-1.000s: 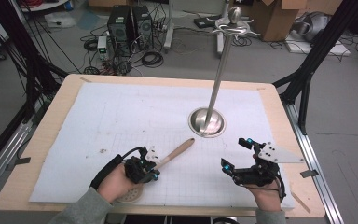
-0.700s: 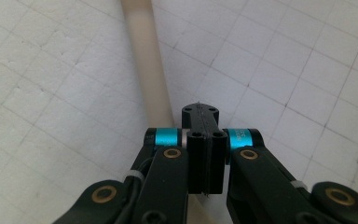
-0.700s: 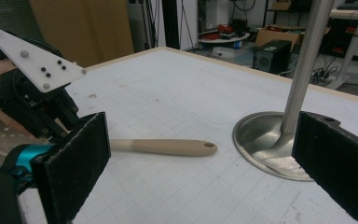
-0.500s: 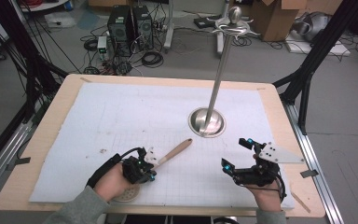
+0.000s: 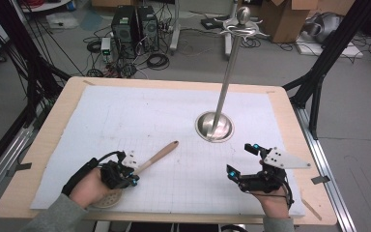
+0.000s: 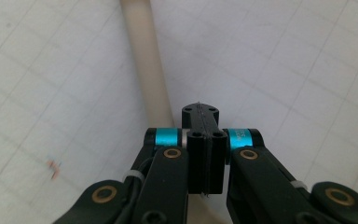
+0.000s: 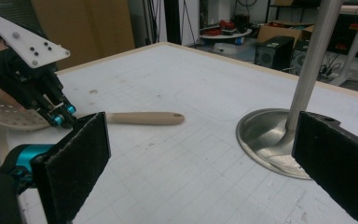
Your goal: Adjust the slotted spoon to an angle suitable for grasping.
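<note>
Your left gripper (image 5: 133,173) sits low at the table's near-left, jaws together on nothing. The wooden spoon (image 5: 158,155) lies on the gridded mat just beside its tips, smooth round handle angled toward the steel stand (image 5: 214,126). Your right gripper (image 5: 245,163) hovers near-right w/ jaws apart.

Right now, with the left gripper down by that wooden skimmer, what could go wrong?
The left gripper looks shut beside the skimmer handle, not around it, so a lift would likely leave the skimmer on the mat. The perforated head hangs past the table edge; a nudge could tip it off.
</note>
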`<state>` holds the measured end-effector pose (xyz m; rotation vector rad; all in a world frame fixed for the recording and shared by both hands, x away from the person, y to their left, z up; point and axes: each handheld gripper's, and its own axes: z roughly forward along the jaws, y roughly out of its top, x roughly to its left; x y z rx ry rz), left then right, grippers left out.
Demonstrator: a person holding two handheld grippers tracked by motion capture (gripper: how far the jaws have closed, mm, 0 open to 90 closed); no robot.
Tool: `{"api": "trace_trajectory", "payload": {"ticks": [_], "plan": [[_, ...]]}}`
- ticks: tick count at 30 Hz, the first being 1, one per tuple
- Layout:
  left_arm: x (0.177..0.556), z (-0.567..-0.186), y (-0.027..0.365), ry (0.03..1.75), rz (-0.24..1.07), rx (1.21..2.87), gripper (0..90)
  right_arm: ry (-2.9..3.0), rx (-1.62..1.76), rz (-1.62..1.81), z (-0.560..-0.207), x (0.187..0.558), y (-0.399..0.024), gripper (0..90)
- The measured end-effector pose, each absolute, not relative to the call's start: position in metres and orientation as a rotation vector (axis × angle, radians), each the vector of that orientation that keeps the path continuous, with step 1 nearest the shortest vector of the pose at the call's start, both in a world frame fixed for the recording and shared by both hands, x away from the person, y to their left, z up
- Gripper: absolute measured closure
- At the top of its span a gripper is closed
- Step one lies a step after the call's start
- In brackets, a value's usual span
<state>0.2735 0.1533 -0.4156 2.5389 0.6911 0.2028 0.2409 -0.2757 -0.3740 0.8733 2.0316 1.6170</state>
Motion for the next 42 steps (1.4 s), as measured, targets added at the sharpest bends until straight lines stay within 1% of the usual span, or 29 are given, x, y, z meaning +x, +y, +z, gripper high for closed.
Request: {"api": "trace_trajectory", "payload": {"ticks": [4,7,10,14,21,22,26,34,42], "plan": [[0.275,-0.417,0.16,0.715,0.206,2.511,89.8,2.038,0.856,1.612,-0.374,0.242,-0.273,3.1],[0.277,-0.414,0.161,0.727,0.179,2.439,89.8,2.044,0.86,1.615,-0.374,0.242,-0.271,3.1],[0.281,-0.407,0.16,0.76,0.189,2.376,89.8,2.037,0.852,1.619,-0.374,0.243,-0.272,3.1],[0.288,-0.404,0.16,0.797,0.196,2.333,89.8,2.036,0.861,1.618,-0.374,0.243,-0.273,3.1],[0.313,-0.407,0.155,0.905,0.235,2.293,89.7,2.034,0.85,1.625,-0.373,0.243,-0.273,3.1],[0.319,-0.411,0.155,0.926,0.229,2.292,89.7,2.033,0.86,1.628,-0.373,0.243,-0.274,3.1],[0.324,-0.417,0.154,0.935,0.212,2.288,89.7,2.026,0.859,1.628,-0.373,0.243,-0.276,3.1],[0.328,-0.418,0.148,0.817,0.181,2.332,89.7,2.015,0.871,1.625,-0.373,0.241,-0.28,3.1],[0.324,-0.418,0.131,0.637,0.138,2.386,89.7,2.023,0.871,1.623,-0.374,0.241,-0.279,3.1]]}}
